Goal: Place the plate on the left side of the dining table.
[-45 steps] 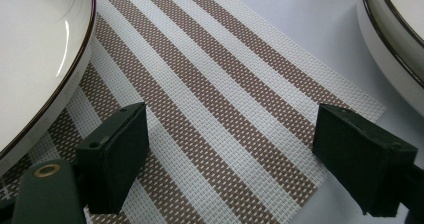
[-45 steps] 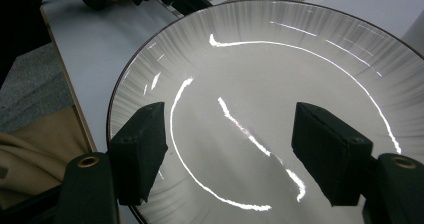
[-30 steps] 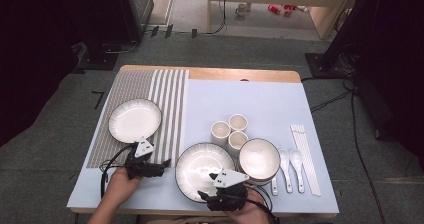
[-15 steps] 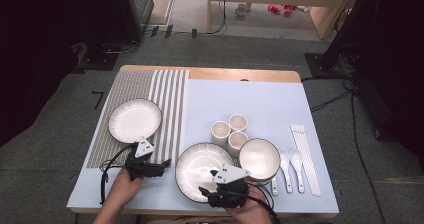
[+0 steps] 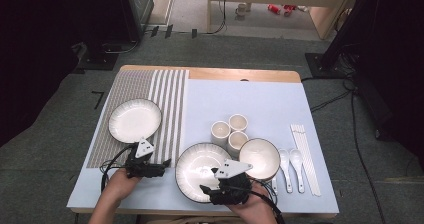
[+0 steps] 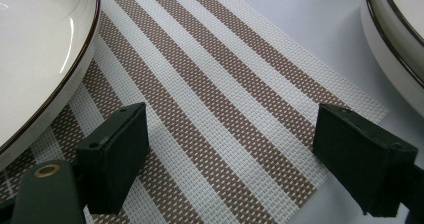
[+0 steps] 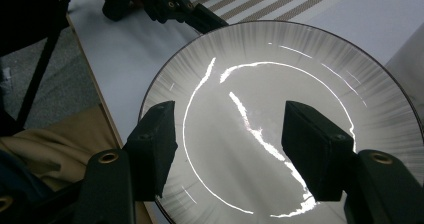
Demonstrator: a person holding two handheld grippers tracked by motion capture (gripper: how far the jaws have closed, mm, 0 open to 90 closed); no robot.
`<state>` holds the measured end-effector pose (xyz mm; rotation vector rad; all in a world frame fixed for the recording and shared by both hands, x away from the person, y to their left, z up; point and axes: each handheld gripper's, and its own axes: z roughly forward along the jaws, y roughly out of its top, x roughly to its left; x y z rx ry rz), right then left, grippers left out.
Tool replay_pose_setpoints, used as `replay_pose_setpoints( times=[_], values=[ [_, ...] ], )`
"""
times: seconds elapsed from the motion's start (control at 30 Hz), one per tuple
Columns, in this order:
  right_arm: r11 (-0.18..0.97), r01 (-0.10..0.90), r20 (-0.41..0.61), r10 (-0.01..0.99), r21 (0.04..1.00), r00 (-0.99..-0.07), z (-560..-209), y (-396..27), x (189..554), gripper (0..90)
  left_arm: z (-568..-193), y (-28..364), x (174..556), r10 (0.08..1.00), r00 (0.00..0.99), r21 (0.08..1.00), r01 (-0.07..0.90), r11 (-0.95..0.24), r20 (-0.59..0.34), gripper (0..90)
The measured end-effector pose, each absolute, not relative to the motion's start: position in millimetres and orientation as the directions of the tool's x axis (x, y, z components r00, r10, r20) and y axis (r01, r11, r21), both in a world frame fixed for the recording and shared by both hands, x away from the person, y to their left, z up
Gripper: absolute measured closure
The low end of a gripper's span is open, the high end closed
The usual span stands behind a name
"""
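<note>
The large ribbed plate (image 5: 202, 171) is set at the near edge of the worktop (image 5: 250, 104), and everything else is placed from it. The right tongs (image 5: 207, 190) are held spread above its near rim, with nothing pinched between the 2 jaws. The left tongs (image 5: 167, 162) are held spread just left of the plate, over the striped mat (image 5: 170, 104), also empty. A white bowl (image 5: 259, 158) is seen just right of the plate, touching its rim.

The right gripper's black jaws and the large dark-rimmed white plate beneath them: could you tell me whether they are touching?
Cannot tell. In the right gripper view, the right gripper stands open over the large dark-rimmed white plate, its pads hiding any contact or gap.
</note>
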<state>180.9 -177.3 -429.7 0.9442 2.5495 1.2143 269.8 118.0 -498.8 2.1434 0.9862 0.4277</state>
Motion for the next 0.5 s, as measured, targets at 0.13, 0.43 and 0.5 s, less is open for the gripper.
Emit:
replay_pose_setpoints(
  times=[0.13,0.43,0.5],
  values=[
    [0.480,0.467,0.107,0.603,0.743,-0.790,-422.7,-178.0,180.2,38.6,-498.9,118.1,269.7,0.759,0.651,0.733,0.518,-0.442,-0.003,14.9],
    [0.492,0.473,0.117,0.593,0.731,-0.797,-416.7,-180.9,181.0,38.6,-499.0,117.8,269.5,0.759,0.651,0.733,0.517,-0.442,-0.001,14.8],
    [0.497,0.476,0.123,0.587,0.726,-0.800,-414.9,-181.8,181.4,38.5,-499.0,117.8,269.5,0.759,0.651,0.733,0.517,-0.442,-0.002,14.8]
  ],
)
